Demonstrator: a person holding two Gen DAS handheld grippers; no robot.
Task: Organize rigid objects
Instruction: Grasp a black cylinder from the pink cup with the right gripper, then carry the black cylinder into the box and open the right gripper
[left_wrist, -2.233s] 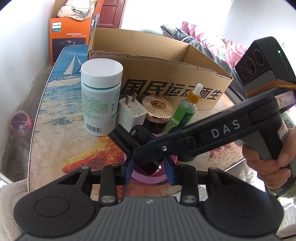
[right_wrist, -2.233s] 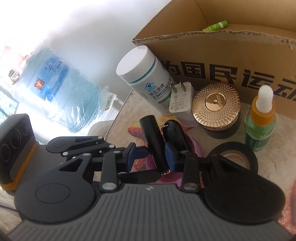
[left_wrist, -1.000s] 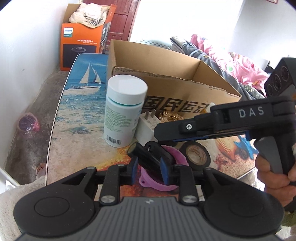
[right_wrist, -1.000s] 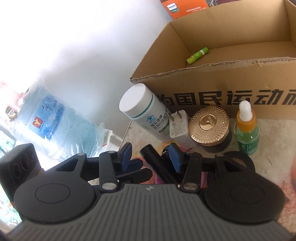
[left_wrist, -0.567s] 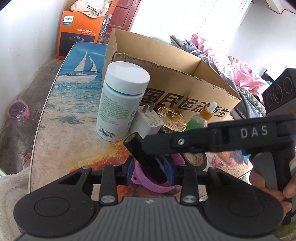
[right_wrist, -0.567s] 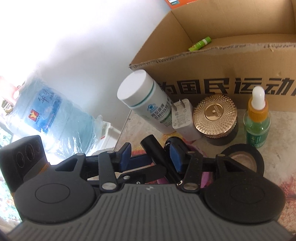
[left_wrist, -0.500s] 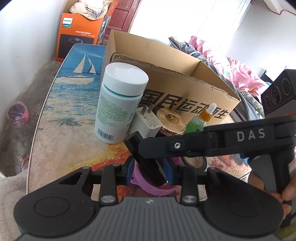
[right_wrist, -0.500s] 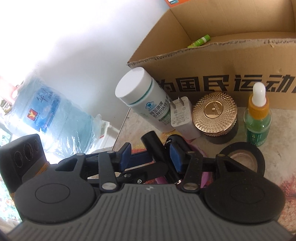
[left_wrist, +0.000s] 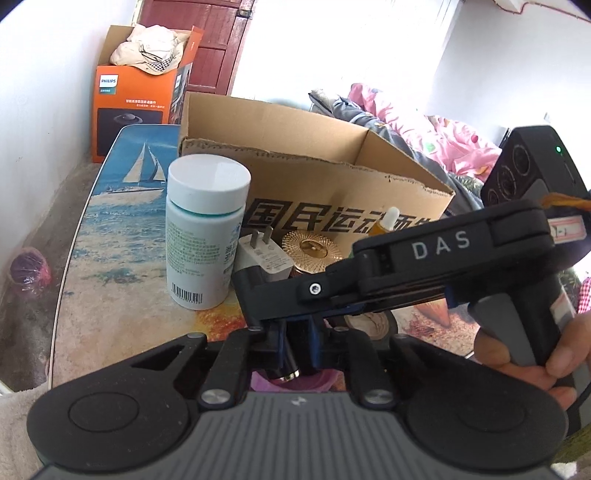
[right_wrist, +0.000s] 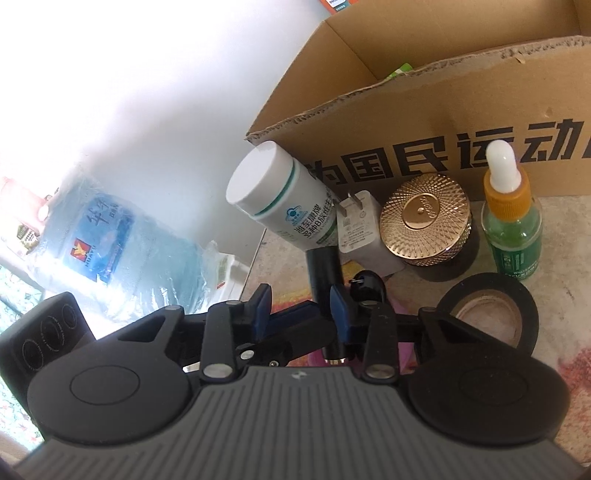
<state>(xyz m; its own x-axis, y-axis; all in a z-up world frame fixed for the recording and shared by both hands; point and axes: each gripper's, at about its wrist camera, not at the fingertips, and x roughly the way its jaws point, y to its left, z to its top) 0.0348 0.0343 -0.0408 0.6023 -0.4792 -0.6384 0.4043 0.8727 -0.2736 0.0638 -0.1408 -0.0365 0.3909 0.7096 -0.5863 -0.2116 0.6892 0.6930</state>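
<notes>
My left gripper (left_wrist: 297, 341) is shut on a black cylinder (left_wrist: 291, 350) with a metal end, just above a purple dish (left_wrist: 295, 382). My right gripper (right_wrist: 300, 310) reaches across it from the right; its blue pads stand apart, with the black cylinder (right_wrist: 325, 273) against the right pad. A white pill bottle (left_wrist: 203, 232), a white charger plug (left_wrist: 260, 254), a gold-lidded jar (left_wrist: 312, 251), a green dropper bottle (right_wrist: 511, 225) and a black tape roll (right_wrist: 487, 312) stand before the open cardboard box (left_wrist: 332, 184).
The objects sit on a table with a sailboat-print top (left_wrist: 125, 206). An orange Philips box (left_wrist: 140, 96) stands beyond its far end. A blue water jug (right_wrist: 99, 236) is on the floor to the left. Pink bedding (left_wrist: 443, 136) lies at the right.
My right gripper has come in closer over the left one and the cylinder. The left gripper still holds the black cylinder, now more upright. The table objects have not moved.
</notes>
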